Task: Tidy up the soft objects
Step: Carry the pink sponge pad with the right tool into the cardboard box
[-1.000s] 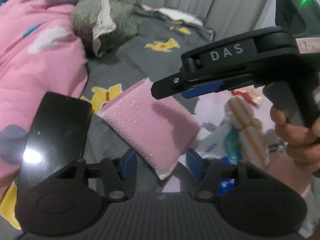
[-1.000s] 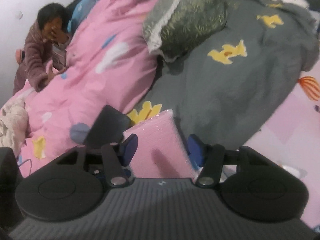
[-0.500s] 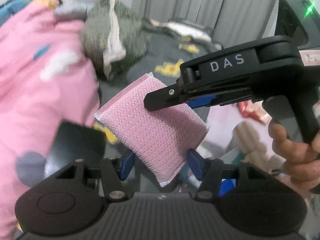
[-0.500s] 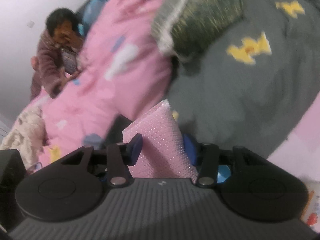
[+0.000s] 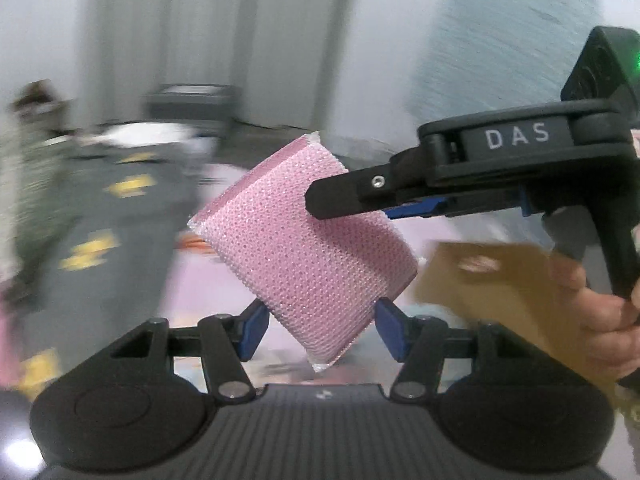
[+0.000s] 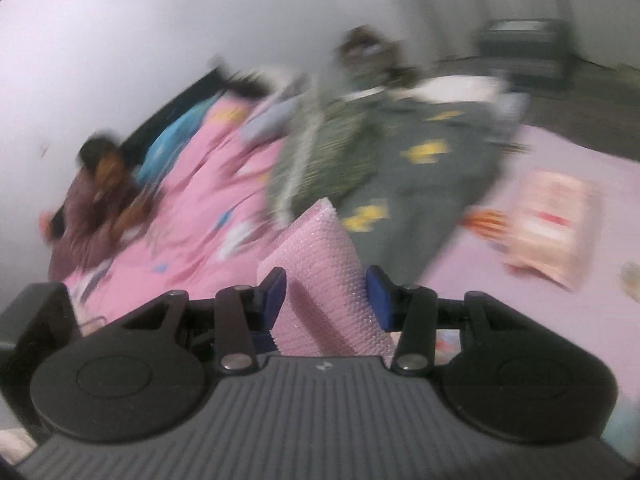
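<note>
**Two grippers on one pink sponge pad, held in the air**

Left wrist view: left gripper (image 5: 318,330) has its jaws about half open, blue pads either side of the lower corner of the pink sponge pad (image 5: 304,256). Both pads sit right at the pad's edges; cannot tell if they press or just flank it. Pad is tilted, one corner down between the jaws, opposite corner up. Right gripper (image 5: 320,206) comes in from the right, marked "DAS", its black finger lying across the pad's upper right part and clamping it. A hand (image 5: 604,320) holds that gripper's handle at the right edge. Behind, all blurred: grey curtain (image 5: 208,28), dark grey blanket (image 5: 116,216) with yellow shapes, a brownish cardboard piece (image 5: 500,288) at lower right.

Right wrist view: right gripper's jaws are fairly narrow, closed on the pad, blue pads pressing both its sides; pad stands up between them, clear of the bed. Beyond, blurred: pink quilt (image 6: 200,200) on the left, a person (image 6: 96,200) at its far left, a green patterned cushion (image 6: 320,152), the grey blanket, a pale pink packet (image 6: 556,224) on the lilac sheet (image 6: 540,304) to the right.
</note>
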### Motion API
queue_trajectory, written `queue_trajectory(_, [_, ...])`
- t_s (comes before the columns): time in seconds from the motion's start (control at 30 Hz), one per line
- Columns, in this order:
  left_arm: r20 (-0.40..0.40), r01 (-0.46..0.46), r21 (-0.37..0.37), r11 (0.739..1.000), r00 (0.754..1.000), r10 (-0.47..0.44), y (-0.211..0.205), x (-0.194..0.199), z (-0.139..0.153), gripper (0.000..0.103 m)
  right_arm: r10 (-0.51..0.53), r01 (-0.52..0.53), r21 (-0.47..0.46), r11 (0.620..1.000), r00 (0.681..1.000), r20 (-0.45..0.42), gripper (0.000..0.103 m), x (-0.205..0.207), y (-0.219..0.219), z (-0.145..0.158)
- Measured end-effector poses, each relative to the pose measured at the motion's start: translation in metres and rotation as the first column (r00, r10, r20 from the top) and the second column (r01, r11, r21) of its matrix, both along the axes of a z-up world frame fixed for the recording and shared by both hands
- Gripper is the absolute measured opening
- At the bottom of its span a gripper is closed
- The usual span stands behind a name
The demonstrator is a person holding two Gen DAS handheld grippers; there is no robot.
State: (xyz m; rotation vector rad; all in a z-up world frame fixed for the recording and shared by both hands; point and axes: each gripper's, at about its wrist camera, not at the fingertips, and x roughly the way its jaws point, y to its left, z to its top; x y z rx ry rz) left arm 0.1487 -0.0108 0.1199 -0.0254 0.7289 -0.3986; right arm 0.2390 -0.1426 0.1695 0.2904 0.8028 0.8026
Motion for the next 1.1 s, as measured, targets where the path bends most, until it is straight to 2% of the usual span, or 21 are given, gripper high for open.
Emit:
queue_trajectory(0.1, [-0.029,0.175,0.017,0.985,0.984,-0.174,-0.078,0.008,-0.006,0.06,-0.176,0.177,0.019,0.984,0.984,-0.036,0.045,-0.023,-0.091,-0.006])
queue_trajectory(0.17, [-0.06,0.264,0.025,0.964,0.963,-0.262,-0.123,0.013,-0.014,0.06,-0.291,0.294,0.031,0.955,0.954,-0.076,0.045,-0.039,-0.15,-0.017])
queue_trajectory(0.23, [-0.095,0.341,0.044,0.939,0.937,-0.336,-0.168,0.02,-0.025,0.06,-0.397,0.405,0.044,0.913,0.909,-0.124,0.045,-0.055,-0.208,-0.033])
queue_trajectory(0.37, [-0.164,0.43,0.084,0.899,0.896,-0.413,-0.231,0.043,-0.05,0.06,-0.527,0.546,0.047,0.837,0.826,-0.2,0.045,-0.07,-0.288,-0.065])
queue_trajectory(0.47, [-0.207,0.443,0.129,0.887,0.887,-0.412,-0.259,0.062,-0.07,0.06,-0.577,0.601,0.031,0.798,0.779,-0.245,0.045,-0.066,-0.328,-0.094])
queue_trajectory(0.63, [-0.258,0.428,0.217,0.877,0.892,-0.372,-0.285,0.087,-0.103,0.061,-0.592,0.637,0.026,0.77,0.73,-0.341,0.046,-0.039,-0.362,-0.153])
queue_trajectory(0.73, [-0.241,0.386,0.276,0.88,0.914,-0.325,-0.288,0.094,-0.11,0.067,-0.592,0.652,0.01,0.758,0.694,-0.41,0.046,-0.019,-0.37,-0.192])
queue_trajectory(0.87, [-0.236,0.376,0.245,0.894,0.917,-0.321,-0.28,0.091,-0.098,0.067,-0.586,0.662,-0.023,0.749,0.647,-0.487,0.046,-0.003,-0.368,-0.232])
queue_trajectory(0.97, [-0.212,0.371,0.223,0.902,0.921,-0.326,-0.263,0.086,-0.089,0.067,-0.596,0.671,-0.042,0.74,0.626,-0.502,0.046,-0.002,-0.366,-0.244])
queue_trajectory(1.1, [-0.183,0.349,0.192,0.917,0.931,-0.316,-0.244,0.086,-0.068,0.071,-0.619,0.684,-0.055,0.727,0.619,-0.483,0.046,-0.004,-0.365,-0.244])
